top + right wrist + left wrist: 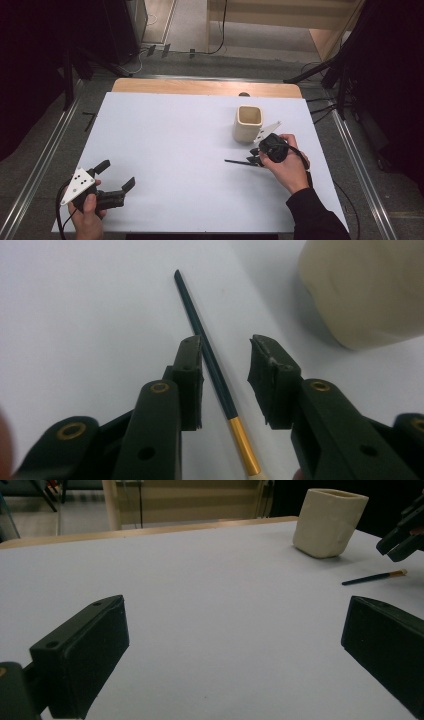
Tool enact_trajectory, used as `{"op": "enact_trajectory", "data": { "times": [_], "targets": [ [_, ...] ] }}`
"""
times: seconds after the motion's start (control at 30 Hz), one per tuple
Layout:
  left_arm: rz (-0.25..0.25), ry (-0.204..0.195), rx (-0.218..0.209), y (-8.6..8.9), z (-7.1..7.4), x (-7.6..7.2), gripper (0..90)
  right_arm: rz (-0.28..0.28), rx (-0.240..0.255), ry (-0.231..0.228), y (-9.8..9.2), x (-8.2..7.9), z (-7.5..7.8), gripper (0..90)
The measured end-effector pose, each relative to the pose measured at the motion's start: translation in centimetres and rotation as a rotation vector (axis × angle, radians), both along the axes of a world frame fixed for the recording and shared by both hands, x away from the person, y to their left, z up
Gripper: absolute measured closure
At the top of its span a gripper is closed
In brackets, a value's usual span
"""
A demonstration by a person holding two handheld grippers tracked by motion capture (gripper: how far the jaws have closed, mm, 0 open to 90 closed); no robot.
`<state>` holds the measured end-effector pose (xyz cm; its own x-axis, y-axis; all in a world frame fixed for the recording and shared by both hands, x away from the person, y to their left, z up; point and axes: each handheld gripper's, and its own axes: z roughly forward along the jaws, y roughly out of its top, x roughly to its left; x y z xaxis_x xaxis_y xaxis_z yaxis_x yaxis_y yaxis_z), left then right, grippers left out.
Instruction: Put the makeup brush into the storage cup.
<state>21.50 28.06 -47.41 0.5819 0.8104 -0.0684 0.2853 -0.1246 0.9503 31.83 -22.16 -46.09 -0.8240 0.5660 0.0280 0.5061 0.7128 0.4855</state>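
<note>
No text, label, brand, number or sign can be read anywhere in these views.

The setting is a laboratory-type recording station, not a domestic room. The surface [175, 150] is a plain white sheet laid over a wooden board, bordered on both sides by aluminium rails [42, 160] and enclosed by black curtains [30, 60], with dark stand legs [320, 70] and loose cables [220, 30] on the grey floor [190, 25] beyond the far edge. Pale wooden furniture [280, 15] stands at the back, and the surface carries few items, among them a cream cup [248, 123] and a thin paintbrush [239, 162].
</note>
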Motion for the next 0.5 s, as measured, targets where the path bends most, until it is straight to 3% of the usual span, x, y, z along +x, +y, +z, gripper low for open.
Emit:
{"op": "enact_trajectory", "data": {
  "times": [0.07,0.23,0.3,0.5],
  "targets": [
    [0.0,0.001,0.0,-0.01,0.0,0.0,0.0,0.009,-0.008,0.028,0.08,0.1,-0.18,72.1],
    [0.008,0.007,0.005,-0.06,-0.05,0.05,0.0,0.02,-0.022,0.04,0.01,0.37,-0.38,74.0],
    [0.007,0.004,0.015,-0.1,-0.02,0.01,0.0,0.034,-0.082,0.046,0.16,0.61,-0.62,74.3],
    [0.006,0.002,0.017,-0.16,-0.04,0.02,0.0,0.064,-0.122,0.076,0.54,0.74,-0.99,77.3]
  ]
}}
